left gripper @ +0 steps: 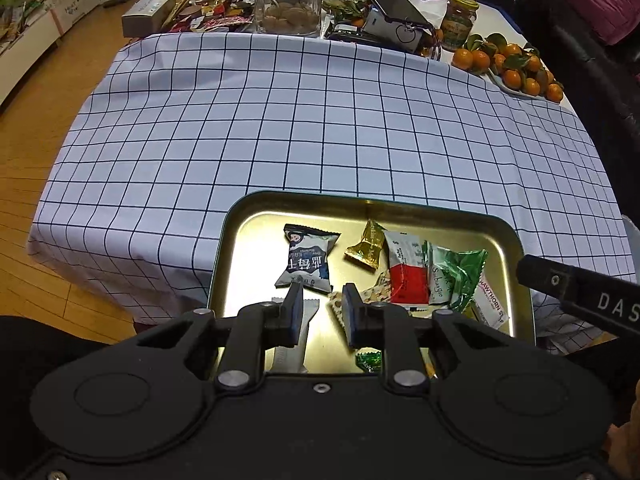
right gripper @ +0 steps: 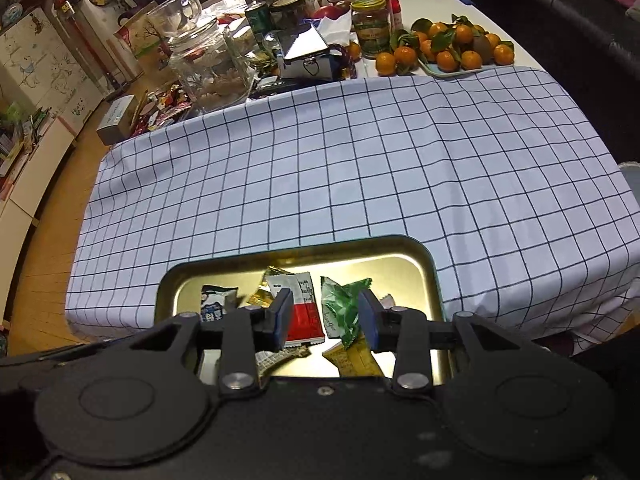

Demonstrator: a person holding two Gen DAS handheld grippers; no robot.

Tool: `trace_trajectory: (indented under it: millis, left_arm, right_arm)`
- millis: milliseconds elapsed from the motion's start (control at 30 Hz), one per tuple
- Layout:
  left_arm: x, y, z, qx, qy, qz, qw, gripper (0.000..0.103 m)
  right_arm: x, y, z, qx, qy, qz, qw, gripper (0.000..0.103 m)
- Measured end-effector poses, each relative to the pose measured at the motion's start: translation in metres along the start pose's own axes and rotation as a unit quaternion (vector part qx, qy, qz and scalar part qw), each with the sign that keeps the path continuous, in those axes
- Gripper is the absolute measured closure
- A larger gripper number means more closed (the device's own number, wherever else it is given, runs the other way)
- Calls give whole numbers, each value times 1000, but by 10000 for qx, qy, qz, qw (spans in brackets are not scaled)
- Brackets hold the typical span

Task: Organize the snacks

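Your left tongs (left gripper: 322, 294) hung over the gold tray (left gripper: 240, 240) with the jaws narrowly apart and nothing pinched between them. The blue-white packet (left gripper: 307, 258) lay just past the tips, around 11 o'clock from them. A gold candy (left gripper: 366, 246) sat at 1 o'clock, with the red-white packet (left gripper: 406, 268) and the green packet (left gripper: 456, 276) further round toward 2. The Hawthorn stick (left gripper: 490, 302) was tucked against the tray's right wall, just under your right tongs' arm poking in at 3 o'clock.

Your right tongs (right gripper: 325, 314) were also over the tray (right gripper: 424, 276), jaws a bit apart and empty; the red-white packet (right gripper: 306, 312) and green packet (right gripper: 344, 308) lay below in the gap. The tray sat at the bench's near edge on the checked cloth (right gripper: 320, 160), with tangerines (right gripper: 452, 50) far off at 1 o'clock.
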State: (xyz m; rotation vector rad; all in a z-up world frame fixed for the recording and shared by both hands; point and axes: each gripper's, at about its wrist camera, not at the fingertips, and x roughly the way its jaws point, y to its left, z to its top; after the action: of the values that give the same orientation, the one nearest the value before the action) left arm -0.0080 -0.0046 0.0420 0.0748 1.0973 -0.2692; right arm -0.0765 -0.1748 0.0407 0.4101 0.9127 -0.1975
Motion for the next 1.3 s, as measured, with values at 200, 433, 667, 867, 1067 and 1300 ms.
trace_trajectory:
  millis: [200, 433, 667, 867, 1067, 1300]
  left_arm:
    - [11, -1, -22, 86, 31, 154, 9998, 72]
    - [17, -8, -41, 379, -136, 422, 9983, 72]
    - [22, -11, -51, 472, -154, 376, 9981, 72]
    - [27, -13, -57, 515, -98, 332, 9981, 72]
    - [27, -12, -58, 459, -122, 347, 9983, 72]
    - [31, -9, -56, 354, -11, 245, 9991, 72]
  right_arm:
    - [6, -17, -26, 37, -11, -457, 9989, 65]
    - [9, -26, -46, 75, -29, -828, 9965, 65]
    - [14, -28, -58, 4, -39, -1082, 9941, 65]
    - [18, -22, -61, -180, -24, -1109, 9937, 65]
    - [22, -23, -61, -180, 53, -1082, 9940, 65]
    - [25, -26, -61, -135, 85, -1185, 9928, 65]
